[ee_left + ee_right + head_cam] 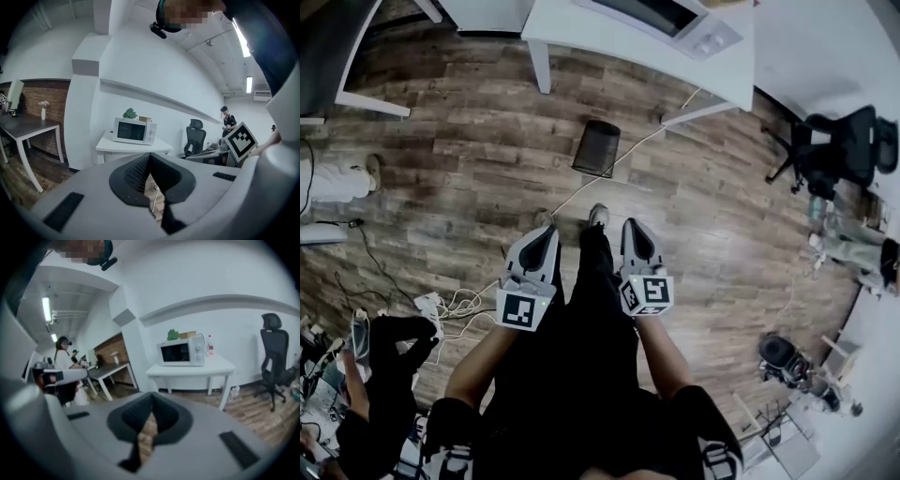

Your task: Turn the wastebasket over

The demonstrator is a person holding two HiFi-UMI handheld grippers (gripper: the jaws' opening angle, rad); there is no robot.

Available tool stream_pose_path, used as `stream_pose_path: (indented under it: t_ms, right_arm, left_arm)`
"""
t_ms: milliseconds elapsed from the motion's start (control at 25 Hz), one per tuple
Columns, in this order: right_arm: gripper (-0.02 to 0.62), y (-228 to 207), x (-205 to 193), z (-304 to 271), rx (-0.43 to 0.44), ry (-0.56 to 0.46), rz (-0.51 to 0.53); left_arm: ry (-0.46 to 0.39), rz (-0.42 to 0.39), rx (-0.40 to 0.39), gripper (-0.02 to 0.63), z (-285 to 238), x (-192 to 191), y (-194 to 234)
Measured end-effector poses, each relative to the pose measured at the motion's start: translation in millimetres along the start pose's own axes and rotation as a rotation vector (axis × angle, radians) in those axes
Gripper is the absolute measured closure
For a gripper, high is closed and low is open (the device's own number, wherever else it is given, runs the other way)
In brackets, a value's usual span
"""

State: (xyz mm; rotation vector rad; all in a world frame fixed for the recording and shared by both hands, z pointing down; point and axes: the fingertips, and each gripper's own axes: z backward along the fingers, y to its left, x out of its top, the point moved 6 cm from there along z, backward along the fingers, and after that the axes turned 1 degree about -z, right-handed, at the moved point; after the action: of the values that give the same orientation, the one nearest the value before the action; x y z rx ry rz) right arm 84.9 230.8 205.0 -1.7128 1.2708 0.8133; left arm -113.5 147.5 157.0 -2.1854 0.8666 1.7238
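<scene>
Risk: left gripper point(546, 231) and right gripper point(634, 226) both closed, empty; unopened, they'd likely shove the black mesh cylindrical wastebasket point(596, 148) ahead, not flip it.

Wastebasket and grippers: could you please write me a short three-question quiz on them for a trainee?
1. True or false: the right gripper is shut on the wastebasket.
2. How do the jaws of the left gripper stand? A: together, with nothing between them. B: wide apart. C: closed on a cable.
3. Fill in: the wastebasket stands on the ___ floor, near a white table.

Key
1. False: the right gripper is shut but empty, and the wastebasket stands apart from it, farther ahead.
2. A.
3. Wooden.
</scene>
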Motion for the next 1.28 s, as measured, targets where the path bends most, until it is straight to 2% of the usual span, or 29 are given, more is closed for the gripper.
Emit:
stream_pose_path:
  t_ms: [280, 520, 880, 1000, 1200, 1280]
  right_arm:
    - [0.563, -41.4, -10.0, -59.3, 0.138, 0.075, 0.096]
    - [0.563, -79.7, -48.8, -95.5, 0.218, 0.193, 0.147]
    - [0.561, -115.9, -99.1, -146.7, 0.252, 0.271, 0.165]
    - [0.561, -128.2, -126.4, -164.7, 0.236, 0.285, 0.179]
    - [0.56, -139.1, -184.4, -194.9, 0.227, 0.368, 0.191]
    - [0.558, -147.4, -205.6, -210.2, 0.221, 0.399, 0.199]
  left_arm:
    - [-0.005, 0.019, 0.178, 0.571, -38.2, -4.5, -8.0]
    - [-0.011, 0.04, 0.263, 0.571, -69.0, -18.8, -29.6]
    - [0.013, 0.041, 0.275, 0.571, -104.8, -46.7, -41.9]
    - [0.016, 0.055, 0.268, 0.571, -117.4, -60.3, -38.0]
    - [0.053, 0.061, 0.247, 0.571, -133.4, -88.4, -20.5]
    - [0.042, 0.067, 0.254, 0.571, -144.4, -97.8, -11.7]
